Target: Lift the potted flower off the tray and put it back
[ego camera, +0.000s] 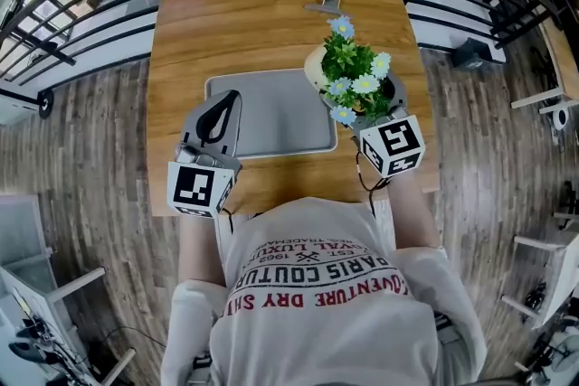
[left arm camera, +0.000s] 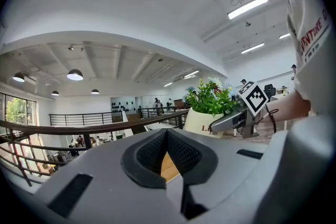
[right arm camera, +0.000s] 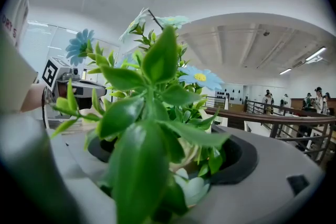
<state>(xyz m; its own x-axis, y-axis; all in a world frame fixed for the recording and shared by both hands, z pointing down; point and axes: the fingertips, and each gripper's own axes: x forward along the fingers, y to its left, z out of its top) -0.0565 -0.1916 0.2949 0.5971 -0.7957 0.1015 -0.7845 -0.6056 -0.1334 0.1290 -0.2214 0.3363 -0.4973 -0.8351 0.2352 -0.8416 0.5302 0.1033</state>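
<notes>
The right hand-held gripper [right arm camera: 169,159] has its jaws wide apart, one on each side of the flower pot [ego camera: 316,68], and it holds the pot. Green leaves and blue and white flowers [ego camera: 358,77] stick up in front of it. The pot is over the right edge of the gray tray [ego camera: 271,117]. I cannot tell if it touches the tray. The left hand-held gripper [ego camera: 230,97] has its jaws closed with nothing in them, over the tray's left side. The tray lies on a wooden surface [ego camera: 235,14].
</notes>
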